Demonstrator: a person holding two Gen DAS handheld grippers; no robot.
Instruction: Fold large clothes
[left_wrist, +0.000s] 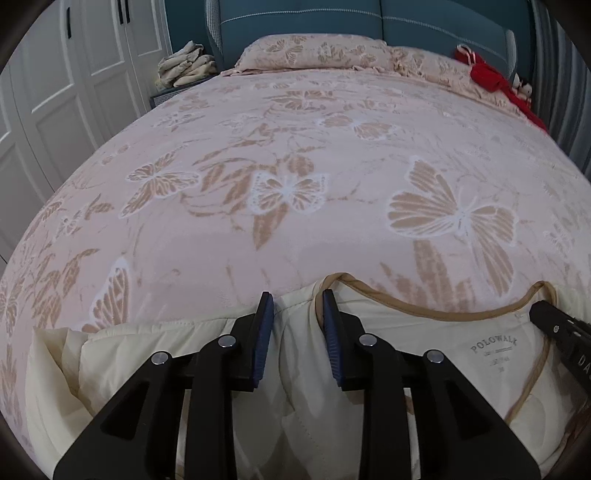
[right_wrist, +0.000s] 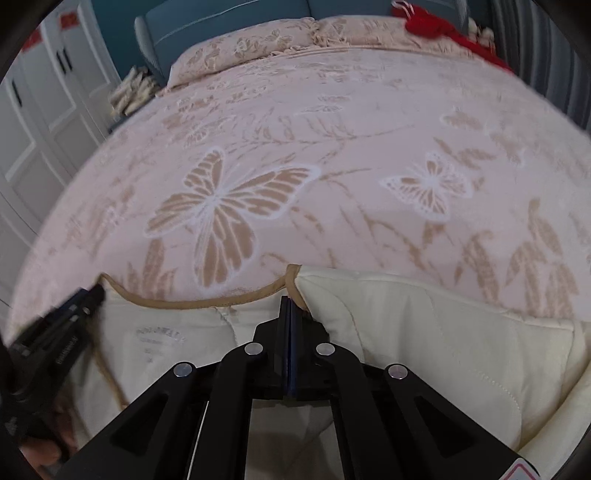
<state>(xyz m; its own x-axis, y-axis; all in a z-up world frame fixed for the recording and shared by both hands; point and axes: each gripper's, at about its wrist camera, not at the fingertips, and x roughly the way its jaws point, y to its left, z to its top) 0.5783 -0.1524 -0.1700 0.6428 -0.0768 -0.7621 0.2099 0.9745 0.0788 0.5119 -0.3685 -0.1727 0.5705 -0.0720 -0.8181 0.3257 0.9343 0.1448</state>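
A cream quilted garment (left_wrist: 436, 332) with a tan-trimmed neckline lies at the near edge of the bed, its printed label (left_wrist: 493, 345) facing up. My left gripper (left_wrist: 295, 295) is closed on the padded shoulder left of the neckline, with thick fabric bunched between the blue pads. In the right wrist view the same garment (right_wrist: 424, 332) spreads to the right. There my right gripper (right_wrist: 289, 298) is pressed fully together on the tan collar edge, which peaks just above its tips. Each gripper shows in the other's view: the right gripper (left_wrist: 535, 310) and the left gripper (right_wrist: 94, 291).
The bed (left_wrist: 295, 147) carries a pink blanket with butterfly patterns. Matching pillows (left_wrist: 314, 51) lie against a teal headboard. A red cloth (left_wrist: 491, 77) sits at the far right corner. Folded cloths (left_wrist: 184, 68) are stacked on a nightstand beside white wardrobe doors (left_wrist: 55, 92).
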